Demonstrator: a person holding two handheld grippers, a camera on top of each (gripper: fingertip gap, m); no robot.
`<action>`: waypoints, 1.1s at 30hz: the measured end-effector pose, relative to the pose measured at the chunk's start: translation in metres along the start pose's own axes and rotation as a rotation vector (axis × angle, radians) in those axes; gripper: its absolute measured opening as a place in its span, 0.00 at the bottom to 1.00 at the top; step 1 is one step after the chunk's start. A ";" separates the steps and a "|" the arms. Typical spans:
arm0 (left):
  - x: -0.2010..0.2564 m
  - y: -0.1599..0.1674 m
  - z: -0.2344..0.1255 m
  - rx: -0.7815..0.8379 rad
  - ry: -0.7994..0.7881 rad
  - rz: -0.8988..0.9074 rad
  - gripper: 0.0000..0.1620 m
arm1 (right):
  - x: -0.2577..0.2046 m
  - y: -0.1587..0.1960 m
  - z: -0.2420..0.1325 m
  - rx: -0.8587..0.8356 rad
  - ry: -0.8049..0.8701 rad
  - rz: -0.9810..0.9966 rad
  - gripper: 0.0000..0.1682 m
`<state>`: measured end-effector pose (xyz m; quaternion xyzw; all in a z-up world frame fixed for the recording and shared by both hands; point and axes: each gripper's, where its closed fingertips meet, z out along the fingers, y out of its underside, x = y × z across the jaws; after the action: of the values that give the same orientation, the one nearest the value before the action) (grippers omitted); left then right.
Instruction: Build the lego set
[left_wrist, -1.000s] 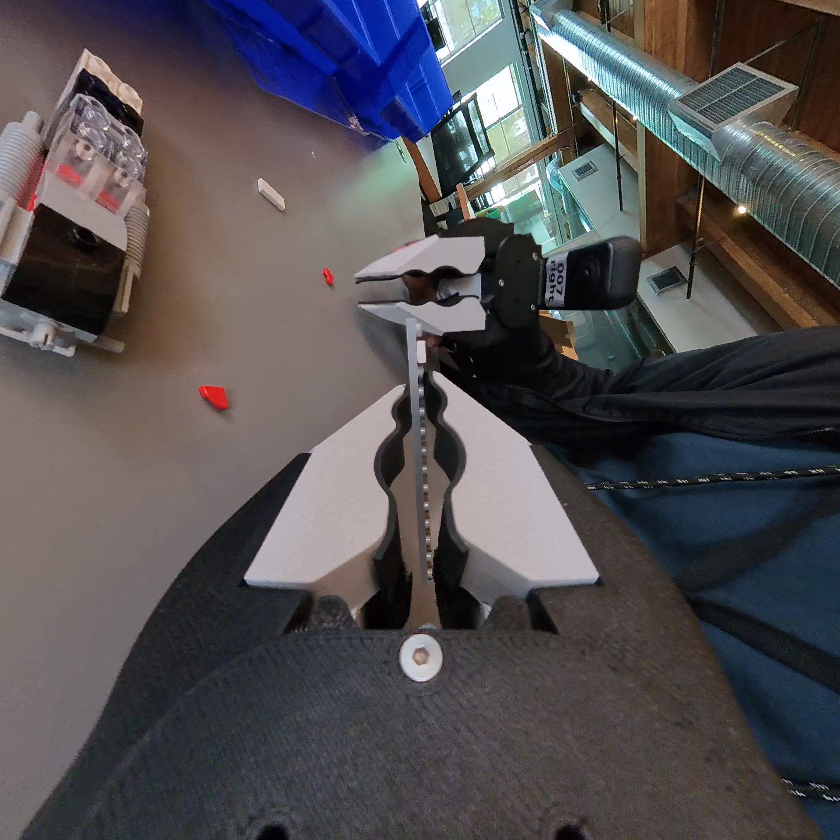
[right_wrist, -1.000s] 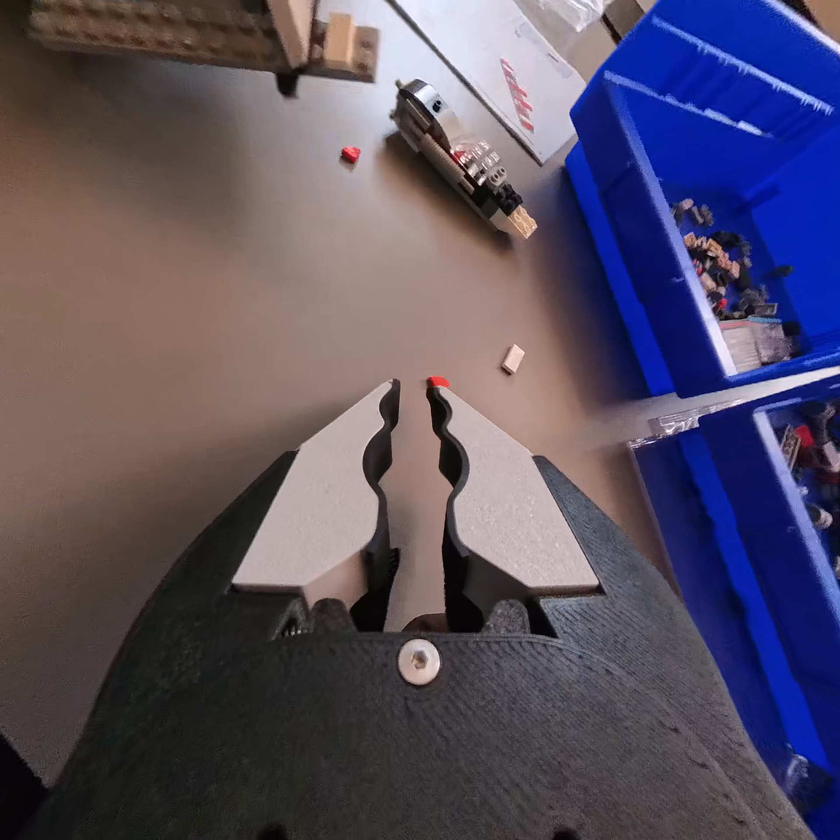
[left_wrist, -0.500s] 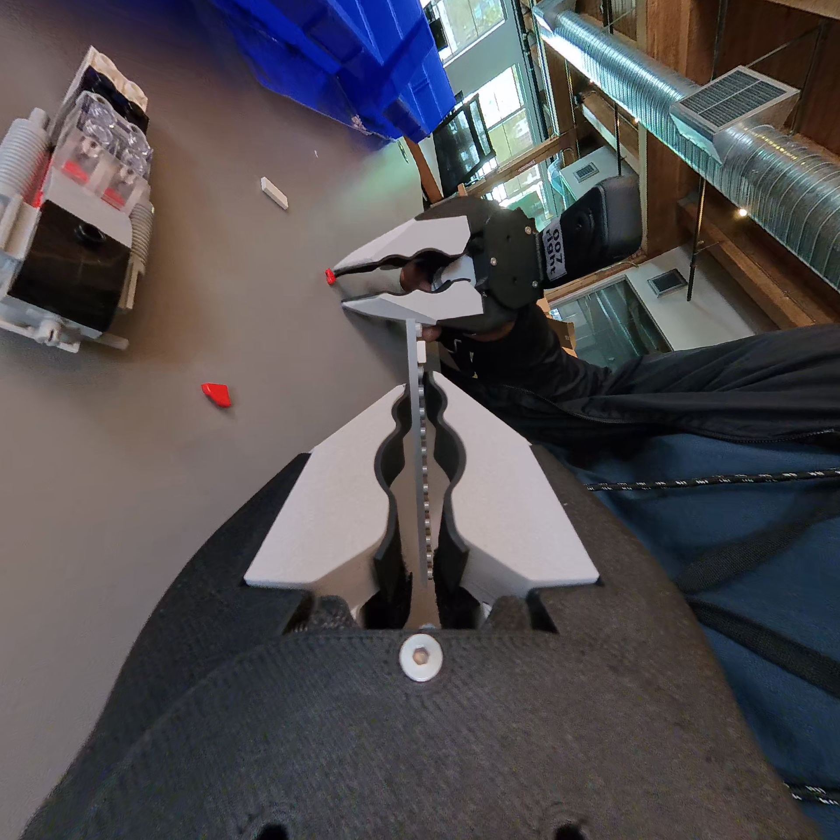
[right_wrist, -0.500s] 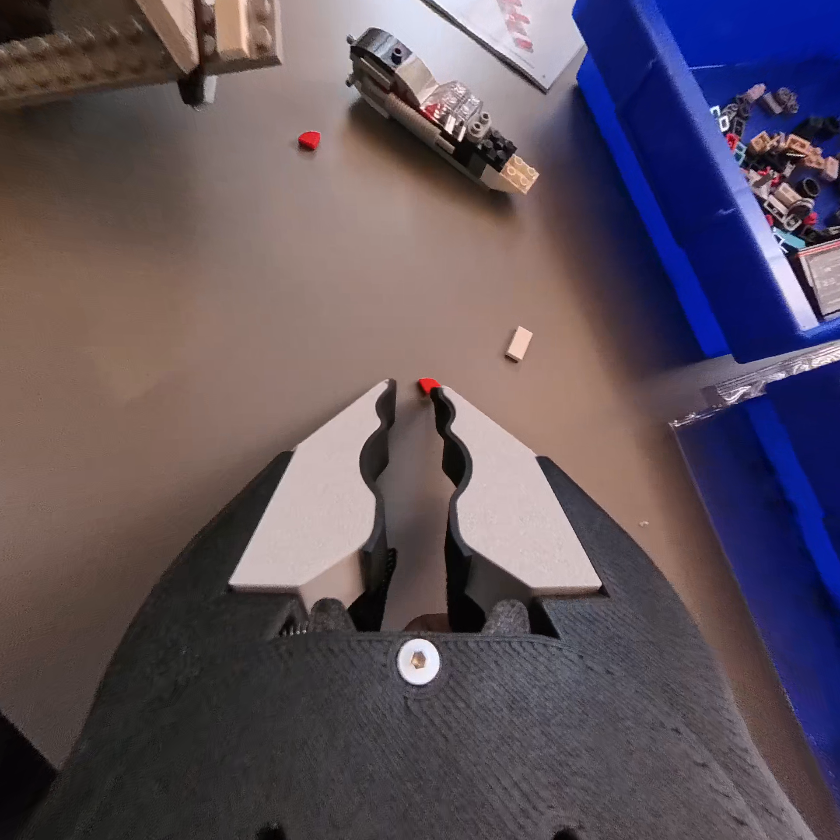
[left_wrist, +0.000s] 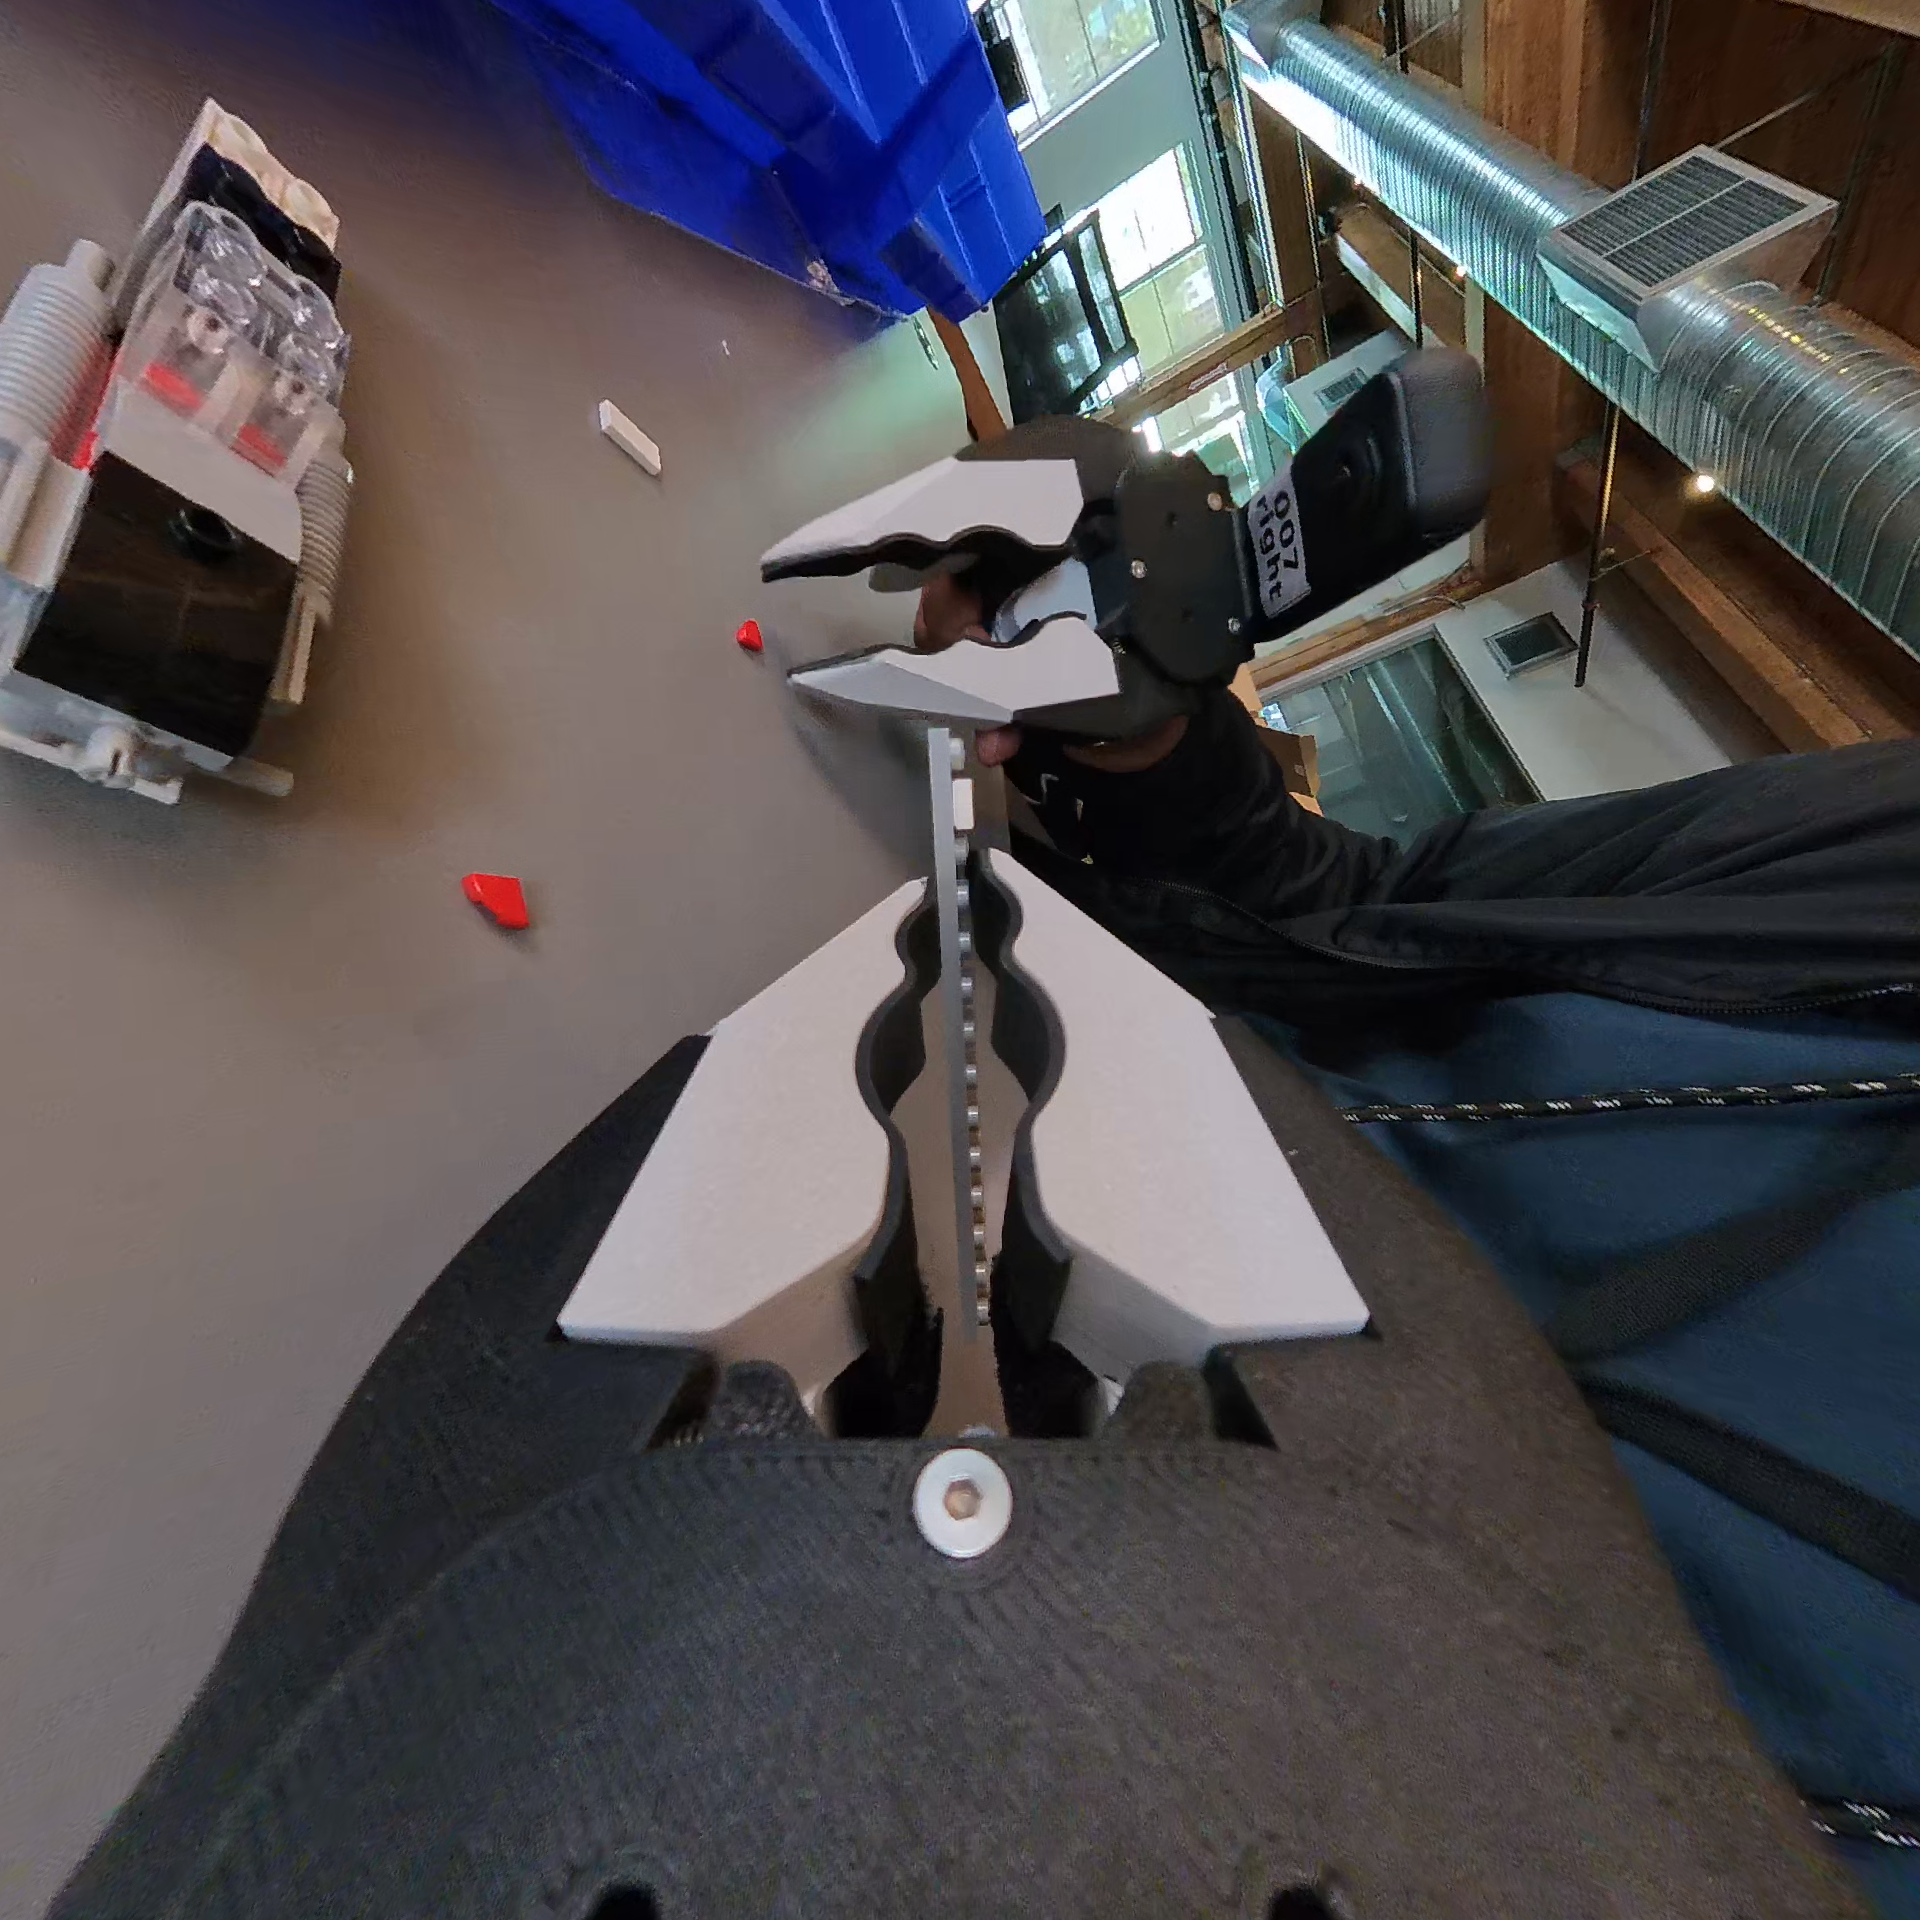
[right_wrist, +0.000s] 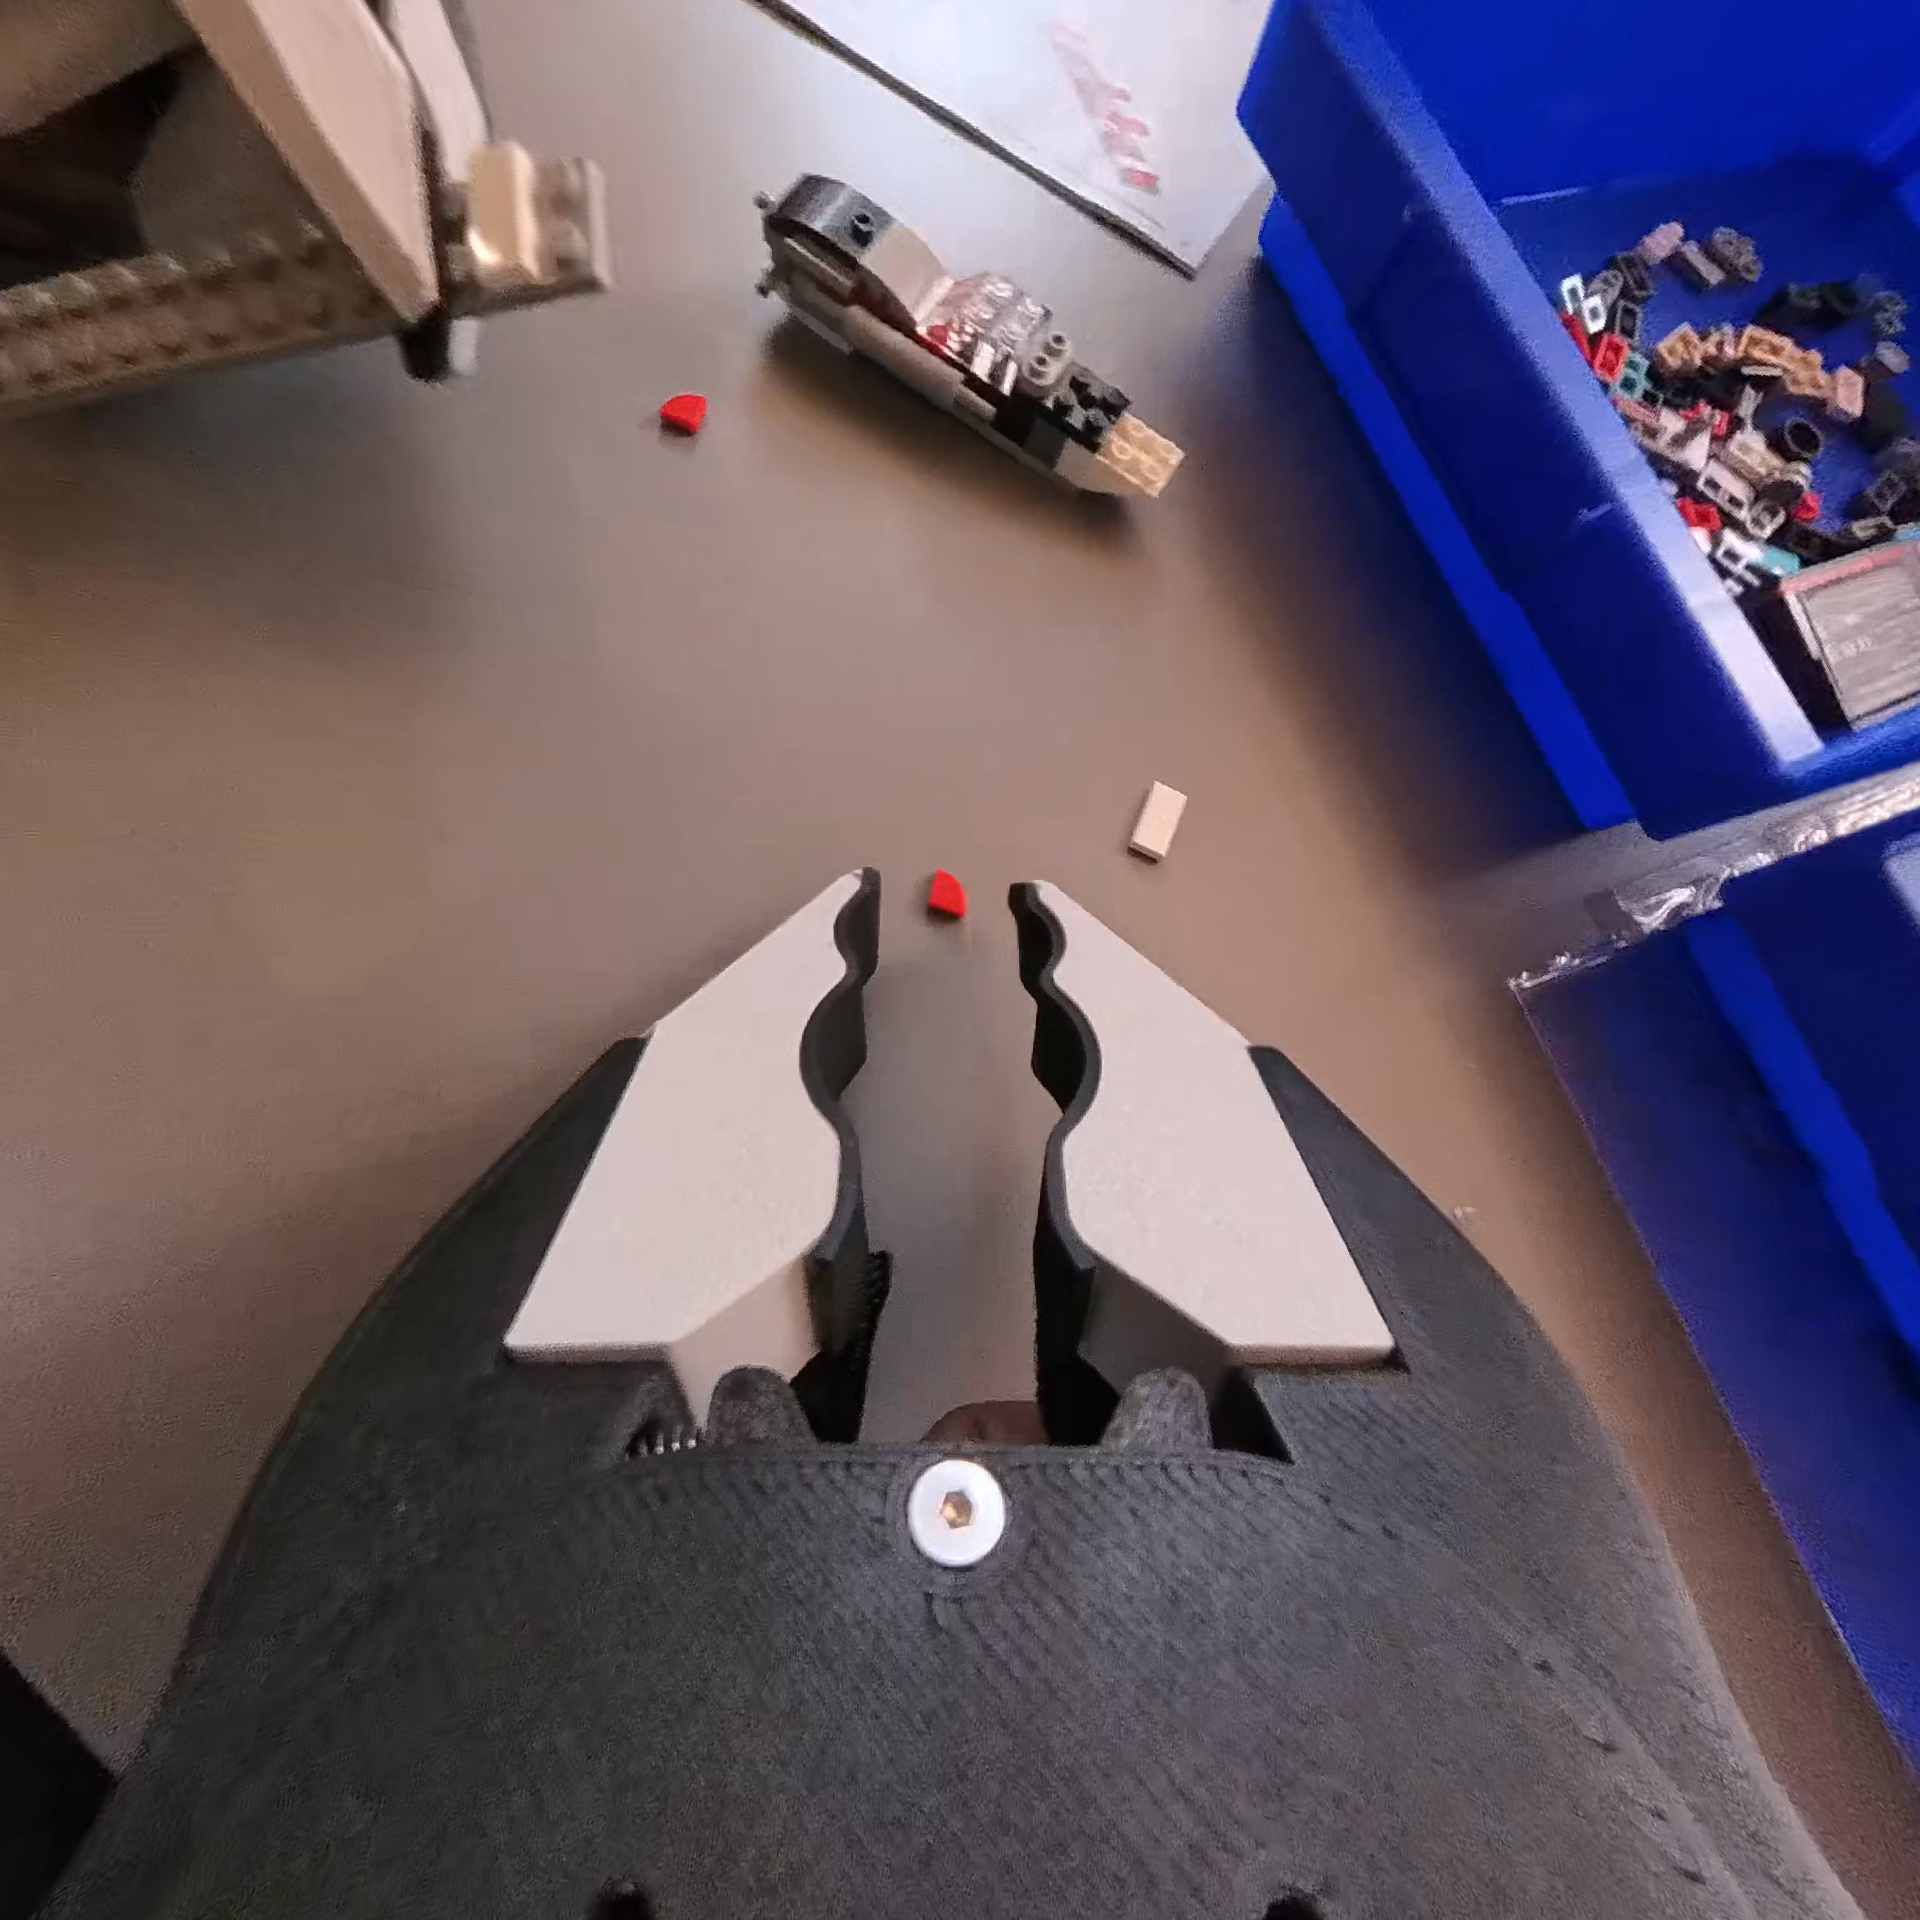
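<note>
My left gripper (left_wrist: 954, 883) is shut on a long grey studded plate (left_wrist: 954, 997), held edge-on above the table; it also shows in the right wrist view (right_wrist: 312, 281). My right gripper (right_wrist: 943, 878) is open, its tips on either side of a small red quarter-round tile (right_wrist: 947, 894) on the table. In the left wrist view the right gripper (left_wrist: 779, 623) sits just beside that tile (left_wrist: 748, 635). A second red tile (right_wrist: 683, 411) lies farther off. A partly built grey, black and clear model (right_wrist: 966, 332) rests on the table.
Blue bins (right_wrist: 1538, 436) with several loose bricks stand along the right. A small tan tile (right_wrist: 1156, 820) lies near them. A paper booklet (right_wrist: 1049, 114) lies at the back. A person's dark sleeve (left_wrist: 1455, 914) shows in the left wrist view. The grippers' ends are close to 11 cm from one another. To reach the small tan tile (right_wrist: 1156, 820) in a straight line is about 4 cm for my right fingers, about 15 cm for my left. My left wrist view (left_wrist: 632, 435) looks at it from another angle.
My right gripper has opened wider and come down toward the table, so the red tile now lies between its tips. The left gripper still holds the plate.
</note>
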<state>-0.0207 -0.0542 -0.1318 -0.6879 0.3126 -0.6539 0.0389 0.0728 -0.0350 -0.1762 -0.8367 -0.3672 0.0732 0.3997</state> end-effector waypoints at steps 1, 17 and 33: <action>0.000 0.000 0.000 0.000 0.000 0.000 0.04 | 0.001 0.002 0.001 -0.009 -0.002 0.006 0.16; 0.000 0.000 0.000 -0.002 -0.003 0.002 0.04 | -0.023 0.001 0.005 -0.023 -0.056 -0.007 0.16; 0.001 0.001 0.002 -0.001 0.000 -0.003 0.04 | -0.003 -0.005 -0.006 0.086 -0.038 0.117 0.15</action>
<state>-0.0195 -0.0559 -0.1320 -0.6884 0.3119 -0.6537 0.0378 0.0701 -0.0386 -0.1695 -0.8371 -0.3218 0.1280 0.4234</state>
